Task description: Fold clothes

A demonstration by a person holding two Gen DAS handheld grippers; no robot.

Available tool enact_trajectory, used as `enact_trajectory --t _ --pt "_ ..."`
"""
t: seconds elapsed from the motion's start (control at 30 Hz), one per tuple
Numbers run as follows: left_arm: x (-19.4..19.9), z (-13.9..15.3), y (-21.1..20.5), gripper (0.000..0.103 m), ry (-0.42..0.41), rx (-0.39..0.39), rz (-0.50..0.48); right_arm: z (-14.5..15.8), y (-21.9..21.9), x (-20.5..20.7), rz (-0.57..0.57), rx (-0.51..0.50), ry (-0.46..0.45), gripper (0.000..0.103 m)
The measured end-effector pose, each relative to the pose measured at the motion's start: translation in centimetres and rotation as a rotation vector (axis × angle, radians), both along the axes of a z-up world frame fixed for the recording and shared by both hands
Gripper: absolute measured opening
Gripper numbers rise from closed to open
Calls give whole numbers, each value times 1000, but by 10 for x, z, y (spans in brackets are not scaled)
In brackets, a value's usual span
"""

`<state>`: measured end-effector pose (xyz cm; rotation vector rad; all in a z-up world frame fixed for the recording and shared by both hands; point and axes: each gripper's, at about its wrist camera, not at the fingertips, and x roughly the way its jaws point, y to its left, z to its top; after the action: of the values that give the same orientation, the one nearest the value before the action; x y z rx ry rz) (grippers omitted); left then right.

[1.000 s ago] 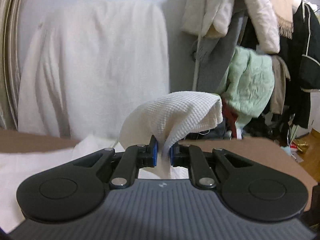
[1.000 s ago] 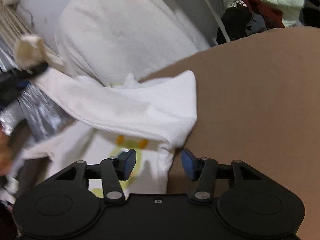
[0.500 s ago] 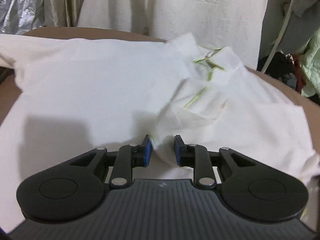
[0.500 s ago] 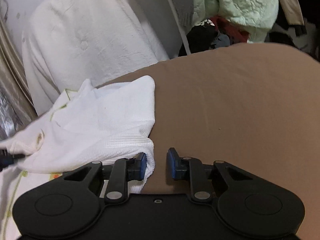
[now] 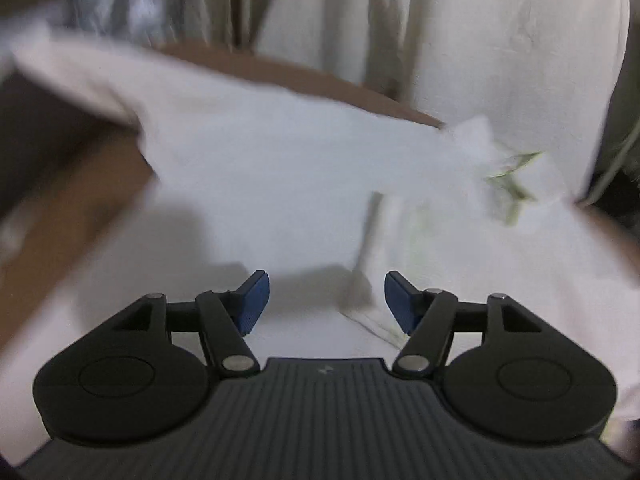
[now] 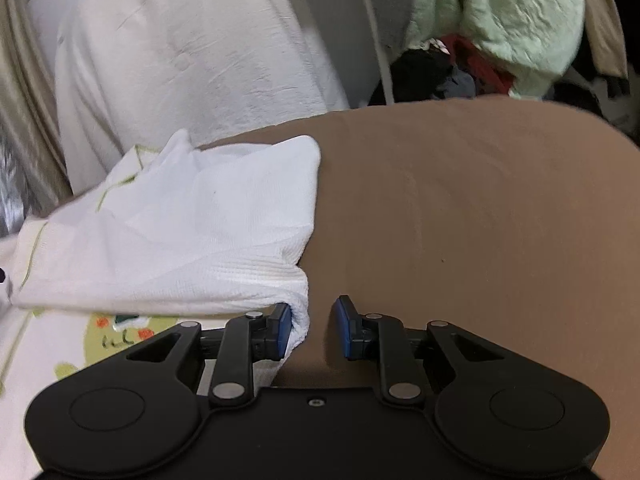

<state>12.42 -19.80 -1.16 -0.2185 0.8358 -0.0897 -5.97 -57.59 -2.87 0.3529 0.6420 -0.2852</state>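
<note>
White waffle-knit top [image 6: 192,232] w/ green trim, sleeve folded across body, lies flat on brown surface [image 6: 480,220].

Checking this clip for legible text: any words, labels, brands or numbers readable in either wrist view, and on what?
Dark handwritten-style marks on the green print of the white garment: too small to read.
Small pale emblem on the left gripper housing: a symbol, not text.
No other text in either view.

Black left tool [image 5: 324,300] and right tool [image 6: 309,330], blue ribbed pads, silver pivot screws.
</note>
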Motion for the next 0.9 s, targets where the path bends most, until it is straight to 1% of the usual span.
enact_trajectory --t 0.03,0.13,0.17,0.2,0.3,0.43,0.47,0.5,0.53,0.57,0.6,0.67,0.7,0.73,0.8,0.83,0.87,0.9 --pt "1 -2 6 64 8 -60 -14 0 0 0 -2 0 0 25" --pt "5 0 11 64 -46 -62 -59 1 -2 -1 -1 15 -3 25" --pt "8 2 10 64 -95 -56 -78 0 -3 -2 -1 23 -7 25" --pt "17 1 6 64 -110 -46 -111 0 -4 -2 -2 32 -10 25" --pt "43 1 -5 73 -154 -15 -209 -1 -3 -2 1 31 -10 26" --pt "86 -20 -36 72 26 70 -326 -2 -1 0 11 16 -12 28" --pt "90 -27 -42 71 40 79 -342 -2 -1 0 12 11 -15 28" --pt "89 -28 -48 71 31 115 -351 -3 0 0 13 7 -18 28" --pt "88 -29 -54 58 21 150 -361 -3 0 0 12 2 -24 28" --pt "87 -24 -60 41 12 156 -399 -3 1 -1 10 -2 -31 28" --pt "86 -19 -66 8 3 162 -437 -3 1 -1 5 -4 -39 29" --pt "80 -2 -78 8 -44 209 -465 -3 4 -1 -7 -9 -56 32" --pt "77 9 -83 8 -90 222 -477 -2 5 -1 -8 -20 -59 34" --pt "74 23 -88 8 -153 236 -491 -1 8 0 -6 -35 -60 34" --pt "64 54 -88 8 -320 221 -497 1 12 1 -1 -70 -58 34" --pt "62 68 -86 8 -383 196 -488 1 14 1 3 -92 -57 33" --pt "65 78 -83 8 -407 175 -465 2 16 1 2 -112 -51 33" --pt "69 82 -79 8 -405 152 -443 2 18 2 1 -125 -44 33"
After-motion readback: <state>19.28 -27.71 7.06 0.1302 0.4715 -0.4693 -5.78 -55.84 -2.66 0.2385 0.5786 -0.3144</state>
